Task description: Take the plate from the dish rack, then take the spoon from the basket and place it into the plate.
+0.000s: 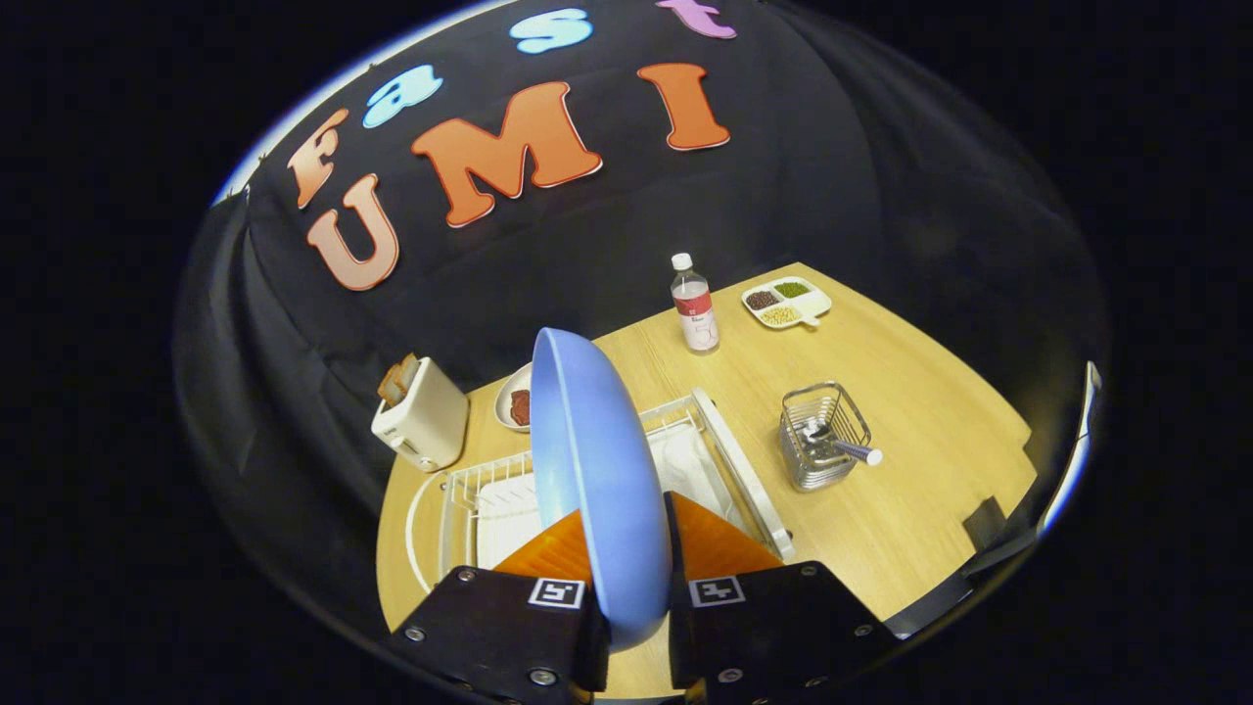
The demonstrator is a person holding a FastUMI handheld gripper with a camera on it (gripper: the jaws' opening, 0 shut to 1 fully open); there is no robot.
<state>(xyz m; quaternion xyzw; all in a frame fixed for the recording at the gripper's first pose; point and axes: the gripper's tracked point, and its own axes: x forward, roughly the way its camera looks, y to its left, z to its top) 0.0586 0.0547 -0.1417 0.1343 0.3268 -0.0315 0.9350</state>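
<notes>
Blue plate (pixel 597 470) clamped upright between both fingers (pixel 719 543).

One blue plate (pixel 597 470), one white dish rack (pixel 724 450), one wire basket (pixel 822 436) with one spoon (pixel 850 449) — also one toaster (pixel 423 416), one bottle (pixel 693 305), one small bowl (pixel 513 399), one divided tray (pixel 786 302) with three compartments — one gripper (pixel 634 587), two fingers clamped on the plate.

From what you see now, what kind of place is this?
Probably a mock kitchen counter in a recording booth. On the wooden table are a dish rack, a toaster and a wire basket holding a spoon. The gripper is shut on a blue plate.
</notes>
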